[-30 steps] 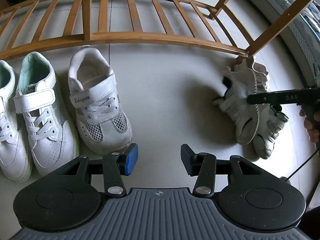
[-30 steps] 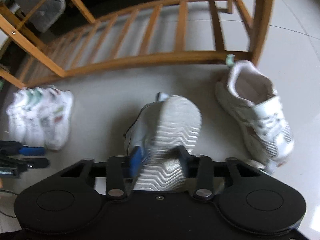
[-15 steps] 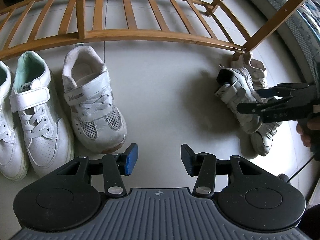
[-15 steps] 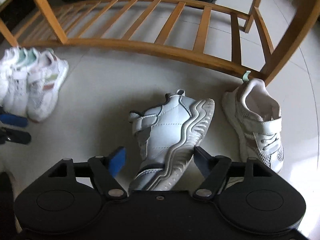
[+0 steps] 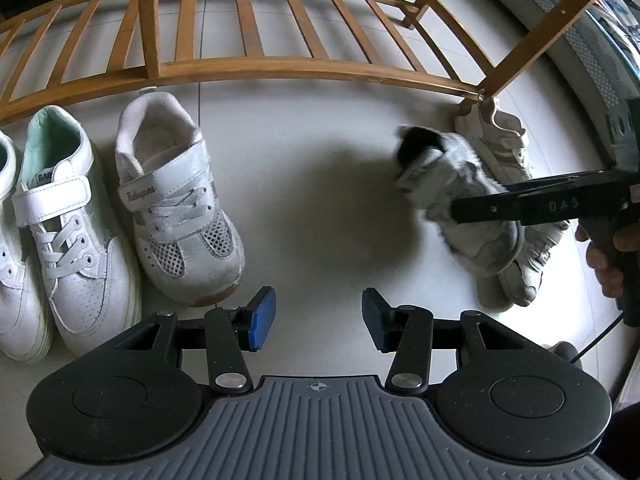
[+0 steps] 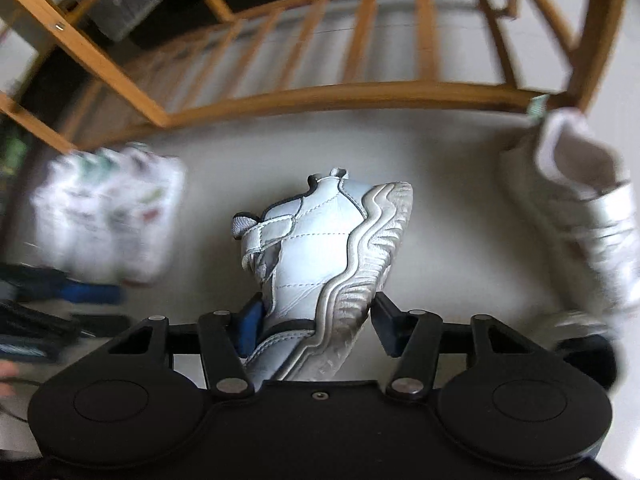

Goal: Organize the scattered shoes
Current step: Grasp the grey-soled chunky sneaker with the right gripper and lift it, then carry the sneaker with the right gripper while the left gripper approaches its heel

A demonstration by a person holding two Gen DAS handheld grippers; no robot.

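White leather covers the sneaker point(image 6: 320, 248) between the fingers of the right claw point(image 6: 316, 322): stitched panels, a strap across the instep, dark trim at the collar, and a thick, wavy, ribbed sole that is scuffed grey. It lies tipped on its side, sole to the right, toe end toward the camera. The jaws are closing around that end; the left pad sits against the upper, while the right pad looks just clear of the sole — I cannot tell whether it touches.

Just right of it, a white mesh strap shoe point(image 6: 588, 216) stands on the floor point(image 5: 312, 184) by the leg of the wooden rack point(image 5: 280, 68). Three more white shoes point(image 5: 120, 208) stand side by side before the rack's front rail, well apart from the held one.

The left claw point(image 5: 318, 318) hangs over bare floor, jaws parted, gripping nothing.
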